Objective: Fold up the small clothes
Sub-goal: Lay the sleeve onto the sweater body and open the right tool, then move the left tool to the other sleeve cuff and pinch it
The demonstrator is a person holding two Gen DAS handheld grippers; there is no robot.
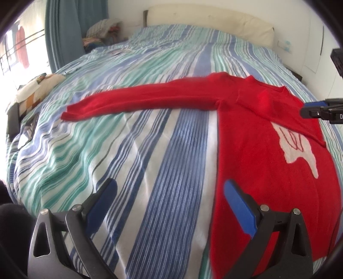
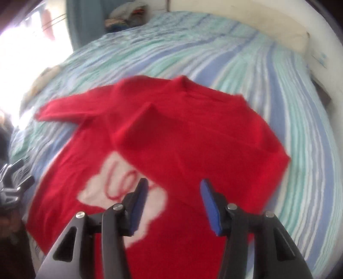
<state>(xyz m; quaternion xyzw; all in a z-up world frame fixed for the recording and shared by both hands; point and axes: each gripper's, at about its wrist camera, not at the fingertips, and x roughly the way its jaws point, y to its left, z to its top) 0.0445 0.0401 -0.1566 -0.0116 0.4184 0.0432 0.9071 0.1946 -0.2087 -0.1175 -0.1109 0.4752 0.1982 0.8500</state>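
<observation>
A small red sweater (image 1: 268, 137) with a white motif (image 1: 298, 146) lies flat on the striped bed (image 1: 150, 139). Its left sleeve (image 1: 139, 100) stretches out to the left. In the right wrist view the sweater (image 2: 171, 133) has its right sleeve (image 2: 193, 137) folded across the chest, over part of the white motif (image 2: 107, 184). My left gripper (image 1: 169, 188) is open and empty, above the bedspread by the sweater's left hem edge. My right gripper (image 2: 173, 188) is open and empty, hovering over the sweater's lower front; it also shows in the left wrist view (image 1: 321, 110).
A cream headboard (image 1: 210, 19) runs along the far side. Folded clothes (image 1: 103, 30) are piled at the far left by a blue curtain (image 1: 62, 32). A patchwork cushion (image 1: 36, 88) and dark flat objects (image 1: 23, 126) sit at the bed's left edge.
</observation>
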